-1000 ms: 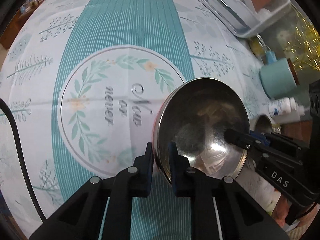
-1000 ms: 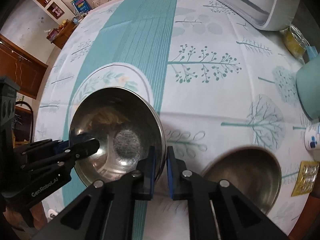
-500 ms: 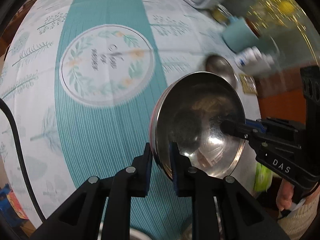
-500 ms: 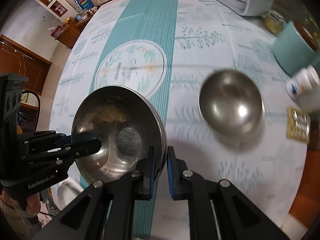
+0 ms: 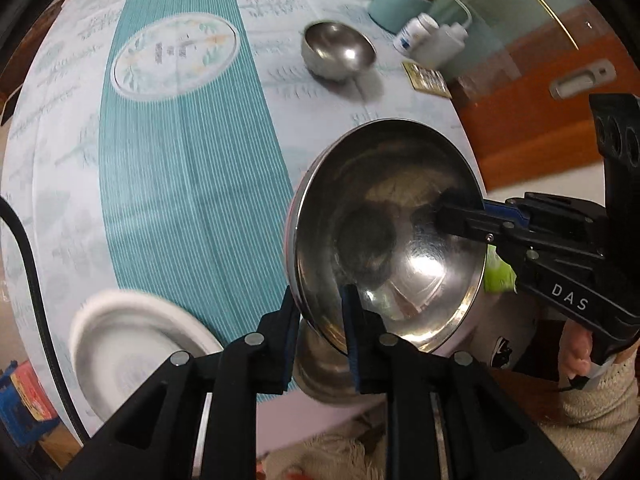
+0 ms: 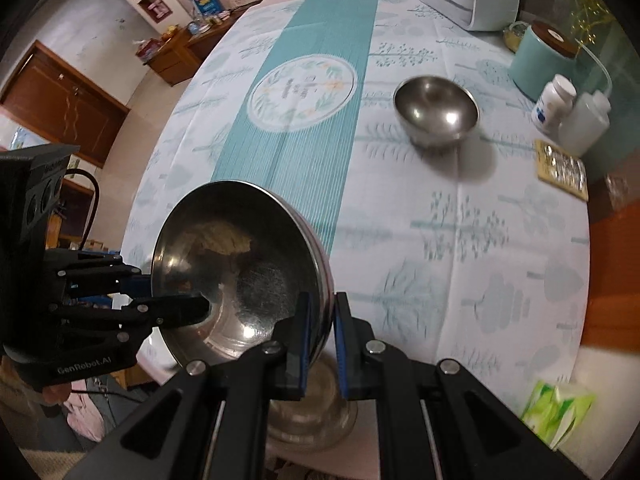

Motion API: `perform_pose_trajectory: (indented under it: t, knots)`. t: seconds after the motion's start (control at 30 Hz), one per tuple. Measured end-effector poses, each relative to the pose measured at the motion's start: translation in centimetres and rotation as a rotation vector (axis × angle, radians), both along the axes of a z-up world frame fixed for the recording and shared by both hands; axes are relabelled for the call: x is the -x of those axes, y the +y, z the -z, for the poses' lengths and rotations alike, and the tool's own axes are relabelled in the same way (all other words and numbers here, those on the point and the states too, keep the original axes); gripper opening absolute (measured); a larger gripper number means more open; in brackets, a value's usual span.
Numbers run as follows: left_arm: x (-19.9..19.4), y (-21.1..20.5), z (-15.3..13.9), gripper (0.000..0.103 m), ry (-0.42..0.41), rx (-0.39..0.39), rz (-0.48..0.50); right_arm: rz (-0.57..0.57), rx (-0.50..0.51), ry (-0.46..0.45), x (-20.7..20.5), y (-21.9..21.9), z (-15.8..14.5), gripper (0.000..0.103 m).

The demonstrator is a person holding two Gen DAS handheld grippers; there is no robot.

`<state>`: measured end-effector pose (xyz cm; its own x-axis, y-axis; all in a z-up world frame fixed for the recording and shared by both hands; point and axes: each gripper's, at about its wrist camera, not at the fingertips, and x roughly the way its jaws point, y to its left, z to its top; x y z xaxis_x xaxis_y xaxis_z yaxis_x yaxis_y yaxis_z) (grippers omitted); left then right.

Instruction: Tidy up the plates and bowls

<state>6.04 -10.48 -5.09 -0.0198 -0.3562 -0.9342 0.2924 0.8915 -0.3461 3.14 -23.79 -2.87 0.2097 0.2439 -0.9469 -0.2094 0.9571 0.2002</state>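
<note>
- Up off the tablecloth [image 6: 460,240], we carry a big steel bowl [image 5: 384,236] between our two tongs, tilted so its hollow faces the cameras, above the near edge of the table.
- Our left gripper [image 5: 320,316] pinches the bowl's near rim, one pad inside and one outside; its jaws have just been easing apart a little, yet the rim sits between them and both pads look pressed to the metal.
- Our right gripper [image 6: 320,320] clamps the opposite rim in a narrow grip, one blue pad on each side of the wall.
- Each tool shows in the other's view, reaching in from the side, with a bit of the hand [image 5: 576,352] on its handle.
- Just beneath the lifted bowl we see another steel vessel [image 6: 316,412] on the table's near edge, blurred; we cannot tell whether the two touch.
- To the near left sits a white plate [image 5: 132,348], also blurred.
- Farther off on the right half of the cloth stands a smaller steel bowl [image 6: 436,114], upright and well apart from ours.
- Beyond it, by the far right edge, we find a teal canister [image 6: 540,64], a white pill bottle [image 6: 554,102], a squeeze bottle [image 6: 588,120] and a blister pack [image 6: 562,168].
- At the near right lies a green packet [image 6: 556,408].
</note>
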Motion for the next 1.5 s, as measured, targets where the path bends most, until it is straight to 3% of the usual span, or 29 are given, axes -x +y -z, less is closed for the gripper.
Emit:
perform_pose_trajectory:
  t: [0.33, 0.63, 1.0, 1.5]
  knots:
    - [6.8, -1.4, 1.3, 0.018, 0.017, -0.02, -0.004, -0.019, -0.021, 0.016, 7.0, -1.6, 1.8, 0.011]
    - [10.5, -0.6, 4.2, 0.018, 0.05, -0.031, -0.034, -0.038, -0.046, 0.076, 9.9, -1.3, 4.8, 0.011]
    - [11.1, -0.8, 7.5, 0.021, 0.068, -0.027, -0.065, -0.017, -0.015, 0.133, 10.1, -1.6, 8.5, 0.011]
    - [9.8, -1.3, 10.7, 0.026, 0.076, -0.034, -0.067, 0.006, 0.031, 0.154, 9.1, -1.0, 10.7, 0.011]
